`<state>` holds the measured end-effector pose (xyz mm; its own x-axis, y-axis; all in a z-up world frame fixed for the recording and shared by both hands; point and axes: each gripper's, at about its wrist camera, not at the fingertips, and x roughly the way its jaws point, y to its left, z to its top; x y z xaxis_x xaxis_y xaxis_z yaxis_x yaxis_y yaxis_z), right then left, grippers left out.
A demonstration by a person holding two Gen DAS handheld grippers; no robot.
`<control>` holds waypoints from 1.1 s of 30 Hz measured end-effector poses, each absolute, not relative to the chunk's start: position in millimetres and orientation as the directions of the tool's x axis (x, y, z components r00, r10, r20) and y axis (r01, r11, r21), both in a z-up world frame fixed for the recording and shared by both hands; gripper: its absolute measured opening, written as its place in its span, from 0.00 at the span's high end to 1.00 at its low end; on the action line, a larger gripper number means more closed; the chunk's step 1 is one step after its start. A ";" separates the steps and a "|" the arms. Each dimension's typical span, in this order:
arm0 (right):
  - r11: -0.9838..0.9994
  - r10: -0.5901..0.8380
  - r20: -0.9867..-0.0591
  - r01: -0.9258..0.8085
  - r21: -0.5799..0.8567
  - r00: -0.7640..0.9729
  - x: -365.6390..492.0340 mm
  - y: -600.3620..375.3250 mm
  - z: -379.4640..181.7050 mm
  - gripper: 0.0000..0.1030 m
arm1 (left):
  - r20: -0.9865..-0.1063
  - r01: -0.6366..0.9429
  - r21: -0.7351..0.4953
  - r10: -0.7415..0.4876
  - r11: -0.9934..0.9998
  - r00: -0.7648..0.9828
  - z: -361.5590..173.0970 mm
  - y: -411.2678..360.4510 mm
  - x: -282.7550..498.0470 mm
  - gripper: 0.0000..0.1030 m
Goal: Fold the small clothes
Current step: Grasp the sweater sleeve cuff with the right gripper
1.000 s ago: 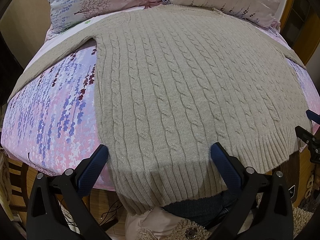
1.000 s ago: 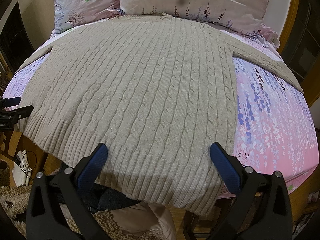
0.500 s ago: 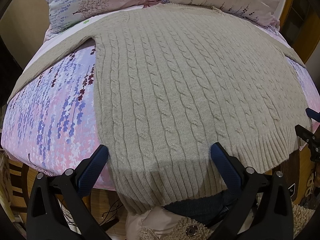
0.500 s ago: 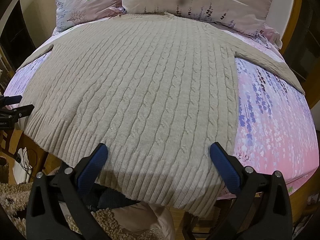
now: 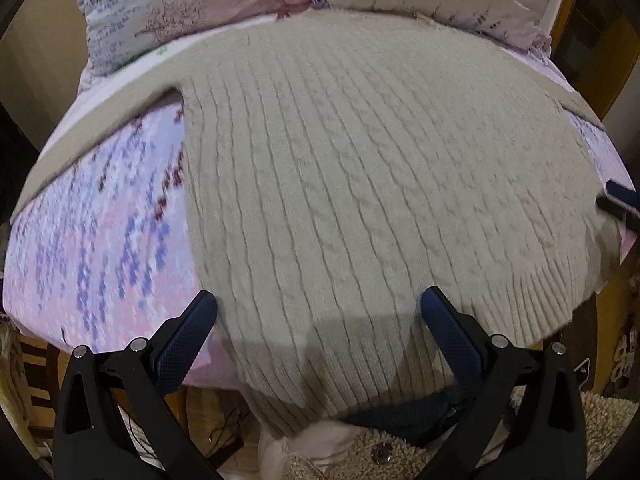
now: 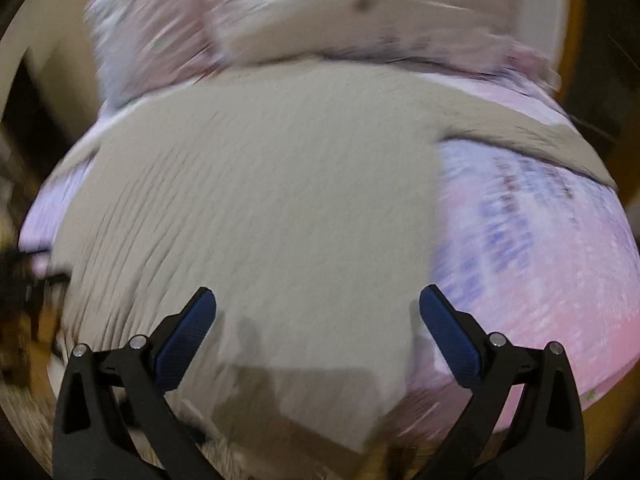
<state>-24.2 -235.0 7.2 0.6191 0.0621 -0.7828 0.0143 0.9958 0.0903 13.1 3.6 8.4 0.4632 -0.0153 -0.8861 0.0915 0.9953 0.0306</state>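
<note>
**Beige cable-knit sweater flat on bed, both tools open**

Beige cable-knit sweater (image 5: pixel 360 184) lies spread flat on the bed (image 5: pixel 100 248), which carries a pink and purple floral sheet. Neck end points to 12 o'clock, ribbed hem to 6 o'clock, where it hangs over the near bed edge.

Left wrist view, left to right:
- One sleeve (image 5: pixel 92 136) runs out toward 9 o'clock, lying flat on the sheet.
- Left tool (image 5: pixel 318 306) open, jaws spread wide, nothing between them. Its blue pads (image 5: pixel 188 340) sit above the hem region; contact with the knit cannot be told.
- Two floral pillows (image 5: pixel 192 8) at 12 o'clock, just beyond the collar.
- At 3 o'clock, at the frame edge, the tip of the other tool shows beside the sweater's side seam.
- Below the hem at 6 o'clock: dark fabric and a fleecy garment with a snap button (image 5: pixel 380 450), part of the person.

Right wrist view (heavy motion blur), left to right:
- Left tool a dark smear at 9 o'clock; detail unreadable.
- Sweater (image 6: pixel 272 208) body fills the centre; cable pattern barely resolvable.
- Right tool (image 6: pixel 318 304) open, jaws wide apart, empty, over the hem corner toward 6 o'clock.
- Other sleeve (image 6: pixel 532 140) extends toward 2 o'clock across the sheet.
- Bare floral sheet at 3 o'clock.
- Pillows (image 6: pixel 360 12) at 12 o'clock.
</note>
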 end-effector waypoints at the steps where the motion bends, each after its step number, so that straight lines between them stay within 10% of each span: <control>1: 0.990 0.049 -0.773 0.069 0.120 0.632 -15.2 -253.6 13.3 0.02 | -0.878 0.089 0.034 -0.013 0.995 0.478 11.7 4.7 16.3 0.01; 16: 0.557 0.006 -0.744 0.615 0.557 0.668 81.6 -483.2 1.9 0.52 | -0.748 0.127 -0.034 -0.110 0.991 0.654 54.9 17.1 116.0 0.01; 27: 0.471 -0.108 -0.699 0.656 0.590 0.707 85.6 -507.3 -10.4 0.88 | -0.745 0.108 -0.216 -0.236 0.970 0.624 45.9 38.4 183.8 0.01; 33: 0.581 -0.204 -0.706 0.665 0.470 0.678 91.8 -490.3 14.8 0.92 | -0.712 0.121 -0.287 -0.296 0.950 0.637 45.4 46.7 193.7 0.01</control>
<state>91.8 -490.3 14.8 0.6779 -0.2045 -0.7061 0.6646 0.5810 0.4698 193.7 46.7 45.4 0.6373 -0.2956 -0.7117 0.1206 0.9504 -0.2867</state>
